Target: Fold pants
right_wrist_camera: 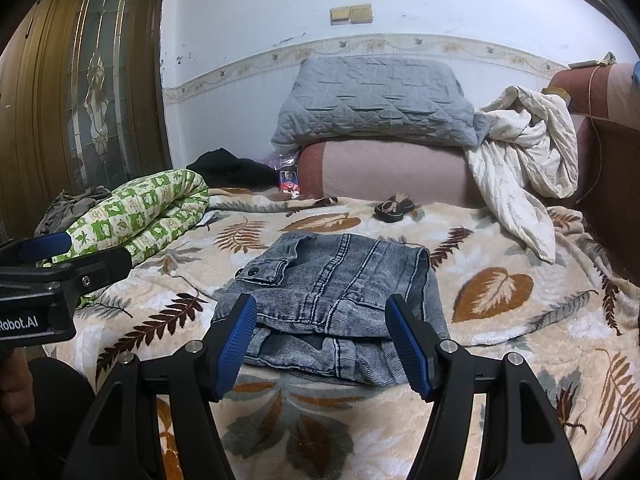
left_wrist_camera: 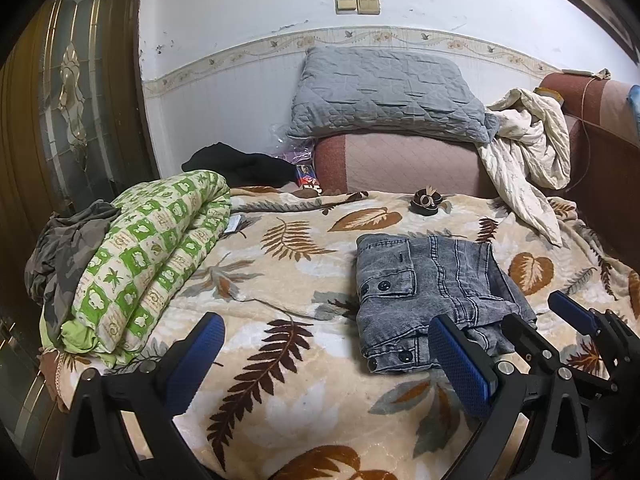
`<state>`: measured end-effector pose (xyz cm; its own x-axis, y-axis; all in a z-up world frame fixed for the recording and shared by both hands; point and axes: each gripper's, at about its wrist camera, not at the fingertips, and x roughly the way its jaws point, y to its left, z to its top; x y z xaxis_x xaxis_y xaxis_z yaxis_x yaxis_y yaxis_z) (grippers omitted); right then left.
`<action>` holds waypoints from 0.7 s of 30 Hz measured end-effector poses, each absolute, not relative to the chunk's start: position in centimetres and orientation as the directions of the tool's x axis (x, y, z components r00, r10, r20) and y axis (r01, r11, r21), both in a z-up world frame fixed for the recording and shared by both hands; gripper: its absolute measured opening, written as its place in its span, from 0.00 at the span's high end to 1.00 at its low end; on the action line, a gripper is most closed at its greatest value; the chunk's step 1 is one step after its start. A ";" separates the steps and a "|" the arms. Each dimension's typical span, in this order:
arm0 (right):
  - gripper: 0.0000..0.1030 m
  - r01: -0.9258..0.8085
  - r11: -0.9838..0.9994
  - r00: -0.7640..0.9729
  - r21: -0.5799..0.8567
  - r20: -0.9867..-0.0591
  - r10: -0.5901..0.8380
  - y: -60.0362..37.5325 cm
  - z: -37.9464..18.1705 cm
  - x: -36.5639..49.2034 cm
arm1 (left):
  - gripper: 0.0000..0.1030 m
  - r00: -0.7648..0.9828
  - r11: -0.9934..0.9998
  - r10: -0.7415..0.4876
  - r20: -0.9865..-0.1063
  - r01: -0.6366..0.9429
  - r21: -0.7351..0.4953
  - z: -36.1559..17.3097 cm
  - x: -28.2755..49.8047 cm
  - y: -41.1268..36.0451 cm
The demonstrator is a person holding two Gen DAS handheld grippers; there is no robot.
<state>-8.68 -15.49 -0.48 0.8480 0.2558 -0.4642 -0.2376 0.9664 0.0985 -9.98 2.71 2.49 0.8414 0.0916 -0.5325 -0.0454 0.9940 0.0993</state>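
Note:
The grey denim pants [left_wrist_camera: 432,300] lie folded into a compact stack on the leaf-patterned blanket [left_wrist_camera: 280,380]. In the right wrist view the pants [right_wrist_camera: 332,304] sit just ahead of my right gripper [right_wrist_camera: 324,324], which is open and empty, its blue pads either side of the near edge. My left gripper [left_wrist_camera: 324,344] is open and empty, left of the pants above the blanket. The right gripper also shows in the left wrist view [left_wrist_camera: 560,316], and the left gripper appears at the left edge of the right wrist view [right_wrist_camera: 52,256].
A folded green-and-white quilt [left_wrist_camera: 148,264] and grey clothes [left_wrist_camera: 68,248] lie on the left. A grey pillow [left_wrist_camera: 384,92] rests on a pink bolster [left_wrist_camera: 400,160]. A white sheet [left_wrist_camera: 528,148] drapes at right. A small dark object [left_wrist_camera: 426,202] lies behind the pants. A wooden door [right_wrist_camera: 80,92] stands at left.

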 end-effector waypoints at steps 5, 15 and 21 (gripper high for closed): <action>0.34 -0.238 0.967 0.846 0.095 -0.469 0.254 -15.4 -0.7 -8.6 | 0.00 0.838 0.995 0.088 -0.538 -0.045 0.092 2.4 -9.8 2.8; 0.34 -0.234 0.968 0.844 0.094 -0.475 0.250 -15.4 -0.9 -8.5 | 0.00 0.831 0.996 0.076 -0.551 -0.037 0.081 1.8 -9.4 2.9; 0.34 -0.238 0.967 0.839 0.089 -0.483 0.251 -15.0 -1.2 -8.3 | 0.00 0.822 0.997 0.070 -0.565 -0.044 0.061 1.2 -9.0 3.5</action>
